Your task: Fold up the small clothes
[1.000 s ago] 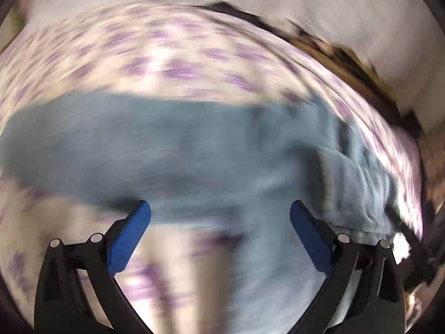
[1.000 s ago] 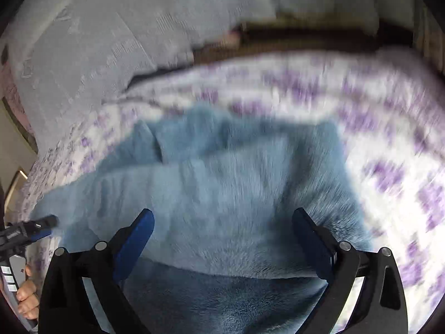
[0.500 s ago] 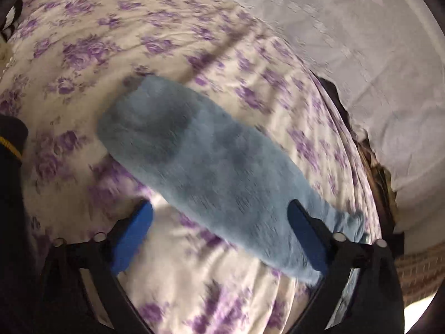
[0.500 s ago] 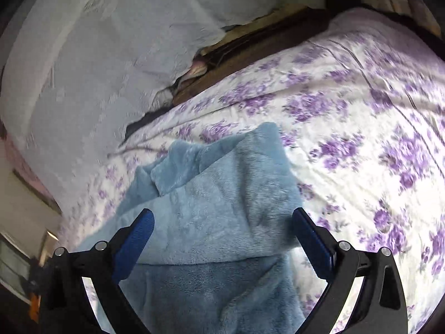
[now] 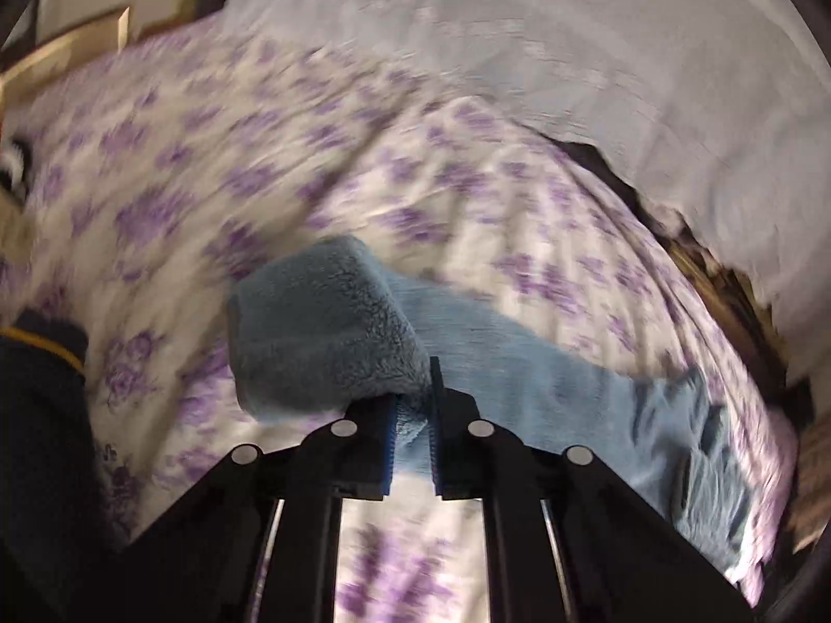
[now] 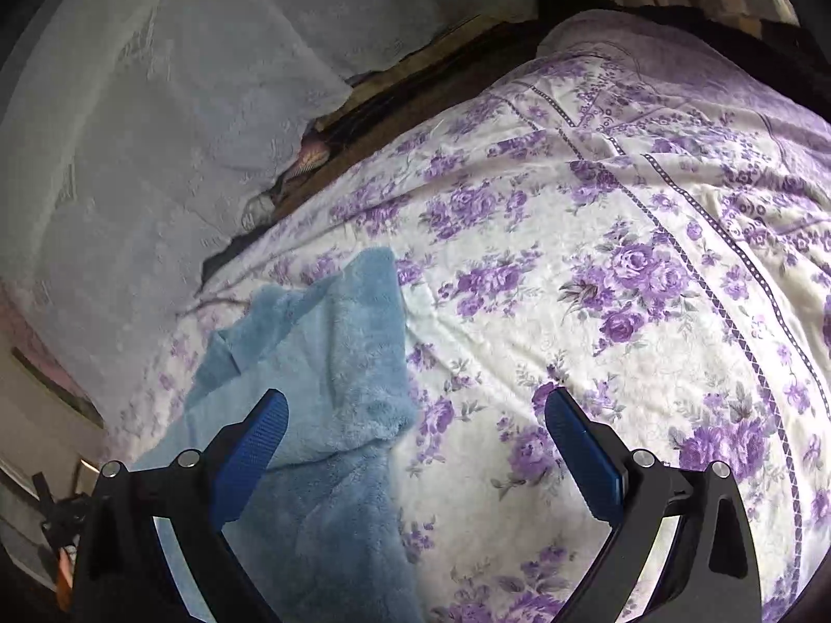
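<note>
Blue fleece, thick and fluffy: the small garment (image 5: 519, 379) lies stretched across the bed's flowered cover (image 6: 597, 311), one end bunched up and lifted clear of the cover. That raised end sits in the left gripper (image 5: 413, 415), whose jaws have just been closing and now pinch a fold of the pile between them. The rest of the cloth trails away to the right in the left wrist view, flat on the bed. From the right wrist view, a folded flap of the same fleece lies doubled over near the bed's far edge. The right gripper (image 6: 415, 436) hovers above that part with jaws wide apart and nothing between the pads; cloth lies under its left finger only.

By the look of it the fabric is light, soft and floppy, so it should drape and sag from any single hold. Its nap looks grippy rather than slick. A hem or corner, pinched through both layers, seems the best place to hold. A white cloth (image 6: 156, 130) hangs beyond the bed.
</note>
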Demonstrator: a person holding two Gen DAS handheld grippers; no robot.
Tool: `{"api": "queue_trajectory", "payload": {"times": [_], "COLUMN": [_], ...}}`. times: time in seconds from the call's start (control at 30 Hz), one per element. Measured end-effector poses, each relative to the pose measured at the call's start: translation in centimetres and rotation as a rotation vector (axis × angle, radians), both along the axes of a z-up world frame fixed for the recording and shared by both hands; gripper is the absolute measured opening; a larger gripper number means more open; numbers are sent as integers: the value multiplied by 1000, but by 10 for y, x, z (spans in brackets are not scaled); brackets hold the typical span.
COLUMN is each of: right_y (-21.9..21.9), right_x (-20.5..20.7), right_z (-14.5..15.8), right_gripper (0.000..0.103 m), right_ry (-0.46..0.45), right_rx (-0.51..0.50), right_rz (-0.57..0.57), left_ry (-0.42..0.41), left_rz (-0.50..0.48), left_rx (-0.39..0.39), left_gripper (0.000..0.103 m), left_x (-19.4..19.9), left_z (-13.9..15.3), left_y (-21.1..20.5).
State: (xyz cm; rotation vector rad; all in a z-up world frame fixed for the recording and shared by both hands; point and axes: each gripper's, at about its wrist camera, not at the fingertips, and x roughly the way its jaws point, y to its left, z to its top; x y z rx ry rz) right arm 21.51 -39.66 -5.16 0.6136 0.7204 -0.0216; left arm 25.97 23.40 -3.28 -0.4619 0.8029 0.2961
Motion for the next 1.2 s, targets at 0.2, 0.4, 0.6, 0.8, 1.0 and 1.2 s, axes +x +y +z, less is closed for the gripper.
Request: {"api": "queue_trajectory", "payload": {"times": [0.2,0.4,0.6,0.8,1.0,1.2], "right_y": [6,7,9,9,9,7], "right_x": [-1,2,4,4,2,2], "right_z": [2,-5,-13,-12,-12,-13], "right_gripper": [100,100,100,100,100,100], "right_ry": [-9,13,37,31,27,27], "right_rx": [2,32,83,94,108,123], "right_rz": [24,39,55,61,57,50], "left_ry": [-24,-55,-76,-95,-102,-90], "left_rz": [-153,-269,-371,-473,-561,-638], "left_rx": [146,193,230,247,250,351], "left_gripper": [9,9,9,9,9,9], "left_x": [16,20,19,22,26,21], "left_z": [33,50,56,58,45,9], "left_y": [-75,-134,-189,-247,-302,-364]}}
